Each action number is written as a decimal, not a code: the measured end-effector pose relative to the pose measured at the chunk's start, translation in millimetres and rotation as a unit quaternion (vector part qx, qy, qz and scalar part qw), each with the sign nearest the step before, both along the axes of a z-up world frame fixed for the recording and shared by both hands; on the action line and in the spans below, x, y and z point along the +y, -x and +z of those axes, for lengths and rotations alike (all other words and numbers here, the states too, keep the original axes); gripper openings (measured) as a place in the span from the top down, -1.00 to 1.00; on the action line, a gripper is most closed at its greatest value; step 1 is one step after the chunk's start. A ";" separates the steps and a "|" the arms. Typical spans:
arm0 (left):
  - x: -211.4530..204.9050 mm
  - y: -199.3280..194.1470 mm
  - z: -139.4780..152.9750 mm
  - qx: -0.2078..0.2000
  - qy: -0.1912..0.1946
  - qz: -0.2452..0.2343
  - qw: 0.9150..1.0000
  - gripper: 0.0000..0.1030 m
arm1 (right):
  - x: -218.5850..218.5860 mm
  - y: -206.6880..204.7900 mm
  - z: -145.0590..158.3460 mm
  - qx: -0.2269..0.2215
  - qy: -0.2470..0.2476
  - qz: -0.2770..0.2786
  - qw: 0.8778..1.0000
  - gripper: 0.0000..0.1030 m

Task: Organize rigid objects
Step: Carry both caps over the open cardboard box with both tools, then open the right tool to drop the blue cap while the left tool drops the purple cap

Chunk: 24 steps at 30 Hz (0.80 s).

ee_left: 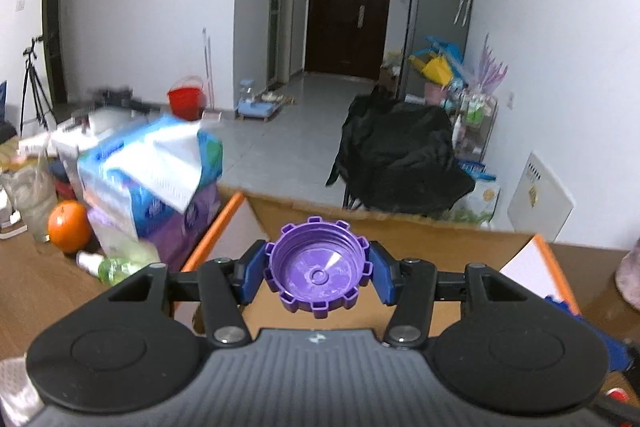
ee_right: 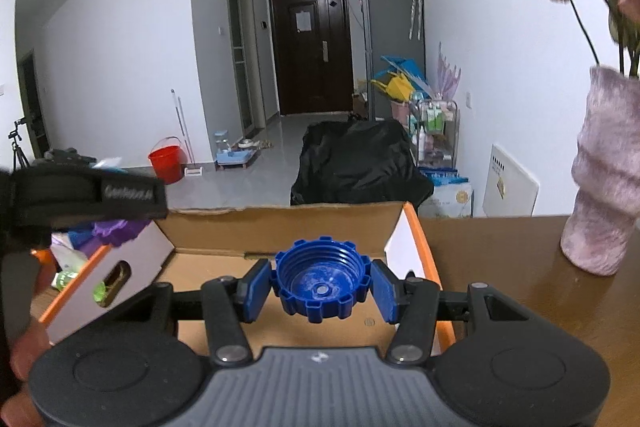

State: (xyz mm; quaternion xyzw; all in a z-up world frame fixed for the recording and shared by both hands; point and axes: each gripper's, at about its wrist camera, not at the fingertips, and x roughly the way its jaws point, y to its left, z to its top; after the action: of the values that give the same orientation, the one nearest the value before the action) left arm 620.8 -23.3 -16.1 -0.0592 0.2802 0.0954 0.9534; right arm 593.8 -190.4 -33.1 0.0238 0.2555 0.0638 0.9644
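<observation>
The blue padded fingers (ee_left: 256, 277) of the left gripper (ee_left: 319, 273) are clamped on the sides of a purple notched plastic screw cap (ee_left: 319, 269), which is held hollow side up above the open brown cardboard box with orange edges (ee_left: 224, 223). In the right wrist view, the right gripper (ee_right: 321, 285) is seen clasping a blue notched plastic screw cap (ee_right: 321, 281) the same way, over the box's interior.

The step in hand is judged to be the placing of both caps in the box. It would be done well if each cap were lowered close to the box floor before release, kept clear of the flaps, and set apart from the other. On the wooden tabletop (ee_right: 500, 267), the pink ribbed vase (ee_right: 604, 183) beside the box should be avoided.
</observation>
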 end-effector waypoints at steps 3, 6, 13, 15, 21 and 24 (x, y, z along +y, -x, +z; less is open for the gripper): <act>0.4 0.8 -7.5 0.005 -0.009 0.001 1.000 -0.06 | -2.1 -3.8 -8.3 0.009 -0.002 -0.003 1.000 -0.02; -5.7 4.0 -14.3 0.004 -0.031 -0.001 1.000 -0.06 | -3.6 -6.3 -14.5 0.016 -0.001 -0.002 1.000 -0.02; -4.1 11.0 -26.1 0.003 -0.047 0.002 0.999 -0.06 | -5.8 -5.3 -18.6 0.018 0.002 0.001 1.000 -0.02; -2.9 11.1 -27.6 0.004 -0.047 0.001 0.999 -0.06 | -5.9 -5.3 -19.9 0.021 0.002 0.005 1.000 -0.03; -4.3 9.5 -31.7 0.013 -0.049 -0.010 0.999 -0.07 | -6.3 -6.1 -20.2 0.031 0.001 0.006 0.999 -0.23; -3.1 10.3 -33.0 0.017 -0.047 -0.012 0.999 -0.25 | -7.6 -5.3 -19.4 0.029 0.002 0.000 1.000 -0.55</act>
State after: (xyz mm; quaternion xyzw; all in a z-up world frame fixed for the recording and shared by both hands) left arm 610.4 -26.4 -49.2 -0.0097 0.2925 0.0976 0.9512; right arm 599.1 -198.0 -52.5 0.0239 0.2834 0.0631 0.9566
